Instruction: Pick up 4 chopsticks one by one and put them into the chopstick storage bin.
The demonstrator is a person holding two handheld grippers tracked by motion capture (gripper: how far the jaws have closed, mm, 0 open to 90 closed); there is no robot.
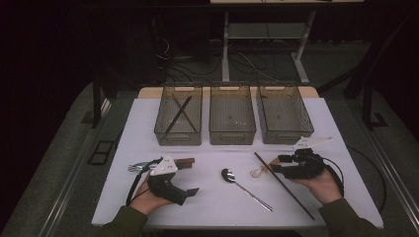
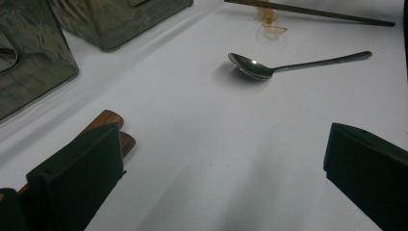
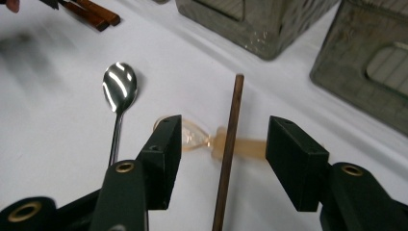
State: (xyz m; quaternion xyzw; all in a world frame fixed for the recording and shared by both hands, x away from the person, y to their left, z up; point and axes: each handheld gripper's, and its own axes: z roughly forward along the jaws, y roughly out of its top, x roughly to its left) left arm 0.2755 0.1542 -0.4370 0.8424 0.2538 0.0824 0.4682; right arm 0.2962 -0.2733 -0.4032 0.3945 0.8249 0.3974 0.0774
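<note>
Between my right gripper's (image 3: pixel 219 159) half-open, empty jaws on the desk (image 3: pixel 57 120) lies the brown chopstick (image 3: pixel 230 144), long axis running straight ahead, across a small translucent amber spoon (image 3: pixel 202 139).

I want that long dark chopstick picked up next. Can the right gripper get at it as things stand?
Probably yes: the right gripper has open jaws either side of the long dark chopstick, though a small translucent amber spoon lies under it.
</note>
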